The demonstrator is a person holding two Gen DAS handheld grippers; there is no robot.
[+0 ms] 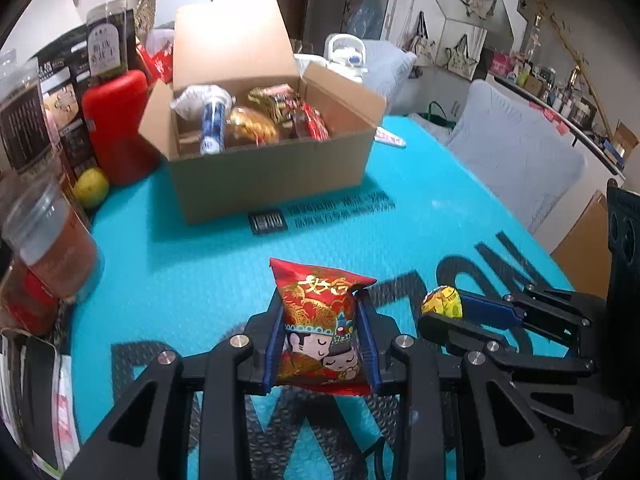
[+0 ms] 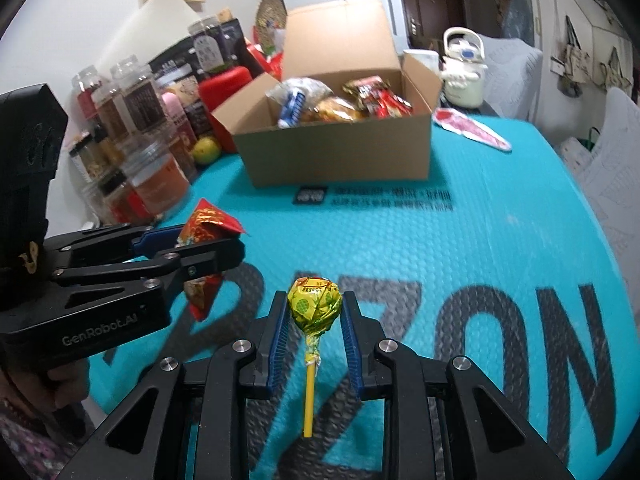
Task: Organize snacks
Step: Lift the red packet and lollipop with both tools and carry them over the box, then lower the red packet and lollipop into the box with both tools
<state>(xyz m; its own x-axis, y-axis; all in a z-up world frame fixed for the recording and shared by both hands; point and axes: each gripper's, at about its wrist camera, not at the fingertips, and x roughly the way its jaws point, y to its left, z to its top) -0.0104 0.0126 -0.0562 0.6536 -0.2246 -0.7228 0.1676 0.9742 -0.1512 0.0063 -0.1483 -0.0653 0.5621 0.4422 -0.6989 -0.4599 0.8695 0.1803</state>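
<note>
Turquoise matting is covering the counter (image 1: 192,280), and a cluttered room is showing behind it. Nearest in, the red snack packet (image 1: 320,320) is standing upright between the blue pads of the left gripper (image 1: 322,334), which is clamping it at mid-height. Beside it, the right gripper (image 2: 315,312) is pinching a yellow-wrapped lollipop (image 2: 315,304) by its head, with the stick (image 2: 309,396) trailing straight back toward the camera along the fingers. Both snacks are hanging above the counter, on the near side of the open cardboard box (image 1: 268,176).

That box is lying dead ahead of both grippers, across bare matting, with its lid flap standing up at the far side and other snacks already piled inside. Neither hand is looking clearly nearer to the box; the two are riding side by side. Judging from this, the coming move is a forward carry over the box's near wall.

Left of the box, jars (image 2: 132,108) and a red container (image 1: 116,124) are crowding together.
</note>
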